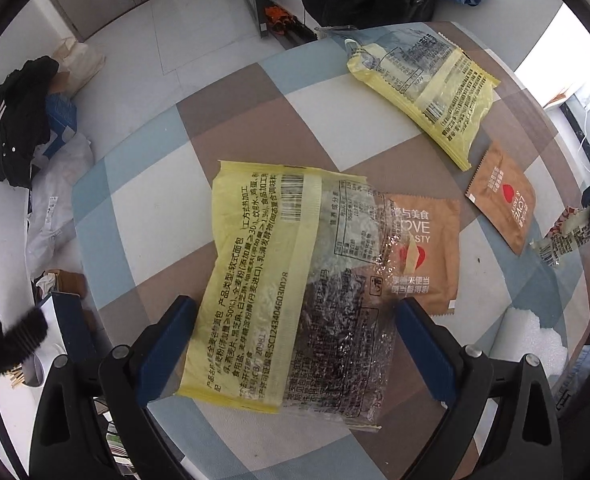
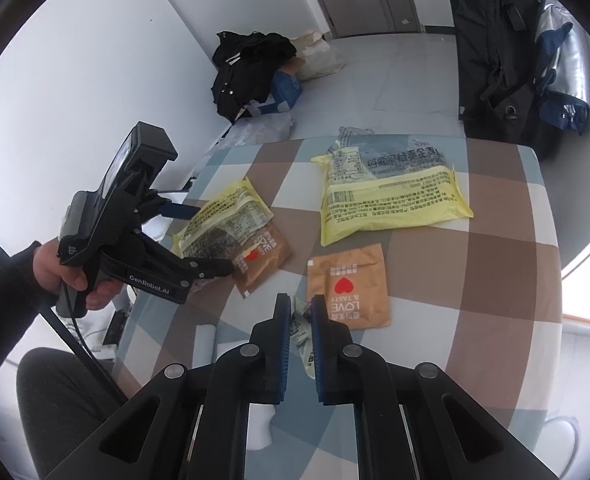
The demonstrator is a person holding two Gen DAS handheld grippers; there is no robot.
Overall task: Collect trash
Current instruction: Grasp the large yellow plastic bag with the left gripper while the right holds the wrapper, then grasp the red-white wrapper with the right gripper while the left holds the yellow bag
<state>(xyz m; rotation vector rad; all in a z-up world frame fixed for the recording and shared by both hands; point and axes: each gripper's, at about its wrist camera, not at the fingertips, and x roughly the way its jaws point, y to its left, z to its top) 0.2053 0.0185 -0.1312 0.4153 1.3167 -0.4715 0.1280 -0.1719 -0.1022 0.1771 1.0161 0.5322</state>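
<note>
Left tongs (image 1: 295,344) wide open astride yellow bread wrapper (image 1: 271,280) at surface (image 1: 235,128) left edge. Right tongs (image 2: 297,344) pinched on small crumpled wrapper (image 2: 301,330), seemingly lifted. Surface right side bare.

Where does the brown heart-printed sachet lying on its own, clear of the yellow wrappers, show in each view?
Left wrist view: the lone brown sachet lies at right of centre.
Right wrist view: it lies at centre, just beyond the right gripper.
Shared landmark: the large yellow bread wrapper beside it.

"GenRobot.AI" on left hand-held gripper (image 2: 215,240), "LOVE & TASTY" on brown sachet (image 2: 349,286), barcode on yellow wrapper (image 1: 263,280)
</note>
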